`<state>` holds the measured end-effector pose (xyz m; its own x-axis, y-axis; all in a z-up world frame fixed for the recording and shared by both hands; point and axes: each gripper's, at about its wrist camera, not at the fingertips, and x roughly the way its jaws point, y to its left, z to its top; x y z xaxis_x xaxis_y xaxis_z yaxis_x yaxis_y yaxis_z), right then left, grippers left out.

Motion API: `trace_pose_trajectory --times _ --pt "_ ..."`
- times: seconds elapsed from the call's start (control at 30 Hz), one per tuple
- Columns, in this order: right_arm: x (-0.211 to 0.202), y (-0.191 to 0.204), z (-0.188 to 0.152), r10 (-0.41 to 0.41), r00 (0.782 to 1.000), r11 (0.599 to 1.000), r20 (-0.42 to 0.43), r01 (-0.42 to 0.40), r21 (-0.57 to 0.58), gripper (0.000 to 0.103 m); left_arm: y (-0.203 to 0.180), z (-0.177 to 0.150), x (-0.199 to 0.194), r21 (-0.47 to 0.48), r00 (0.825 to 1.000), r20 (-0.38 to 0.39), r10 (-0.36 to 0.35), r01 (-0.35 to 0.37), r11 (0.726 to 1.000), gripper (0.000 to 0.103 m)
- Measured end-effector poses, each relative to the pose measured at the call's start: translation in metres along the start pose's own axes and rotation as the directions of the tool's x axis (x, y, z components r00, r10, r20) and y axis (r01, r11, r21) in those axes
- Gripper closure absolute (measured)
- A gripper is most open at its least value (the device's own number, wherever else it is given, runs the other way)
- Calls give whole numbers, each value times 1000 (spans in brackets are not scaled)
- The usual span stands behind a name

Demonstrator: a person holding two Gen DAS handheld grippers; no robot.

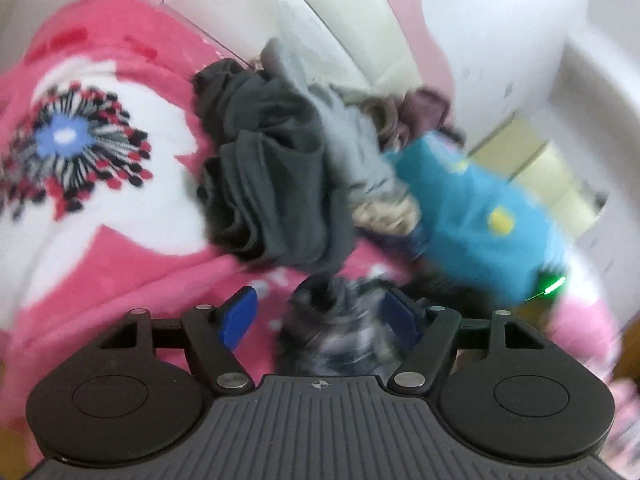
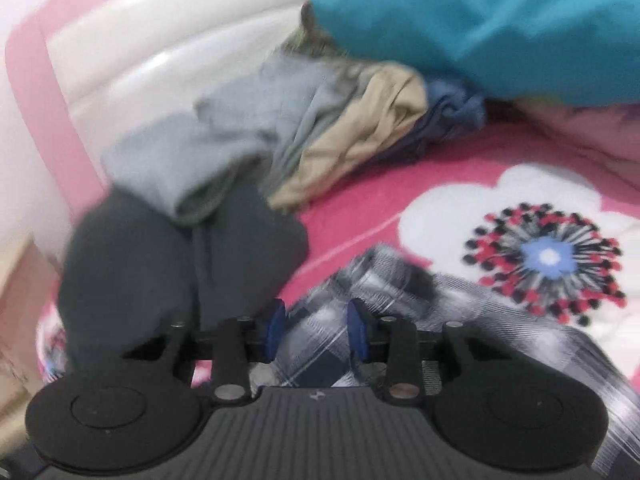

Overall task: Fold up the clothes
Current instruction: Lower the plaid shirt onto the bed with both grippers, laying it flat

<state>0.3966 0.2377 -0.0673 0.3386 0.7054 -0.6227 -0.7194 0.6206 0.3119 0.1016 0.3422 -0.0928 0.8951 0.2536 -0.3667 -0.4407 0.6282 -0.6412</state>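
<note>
The plaid shirt (image 2: 352,344) lay on the pink flowered blanket (image 2: 400,184) of the bed, near a pile of clothes (image 2: 248,128). The right gripper (image 2: 316,330) had its jaws narrowed around a fold of this shirt; whether they pressed it could not be told. The left gripper (image 1: 320,316) had its jaws apart, with blurred plaid cloth between them.

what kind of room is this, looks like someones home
Most likely a bedroom: a pink floral fleece blanket covers a bed, a white padded headboard stands behind it, and a pile of unfolded clothes lies on top.
</note>
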Motion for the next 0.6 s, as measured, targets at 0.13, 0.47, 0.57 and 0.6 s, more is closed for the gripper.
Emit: trace_pose_trajectory --times 0.13,0.47,0.57,0.6 --pt "-14 -6 5 90 992 995 -86 -85 54 66 -29 -17 10 295 989 3 146 -140 945 41" --pt "31 29 3 0 945 994 -327 35 102 63 -35 -28 23 381 985 11 172 -163 910 72" --pt "28 37 0 -50 943 997 -330 66 36 77 -39 -31 23 402 985 22 169 -164 901 85" --pt "25 38 0 -54 947 997 -317 68 32 82 -40 -31 22 402 986 28 167 -164 901 89"
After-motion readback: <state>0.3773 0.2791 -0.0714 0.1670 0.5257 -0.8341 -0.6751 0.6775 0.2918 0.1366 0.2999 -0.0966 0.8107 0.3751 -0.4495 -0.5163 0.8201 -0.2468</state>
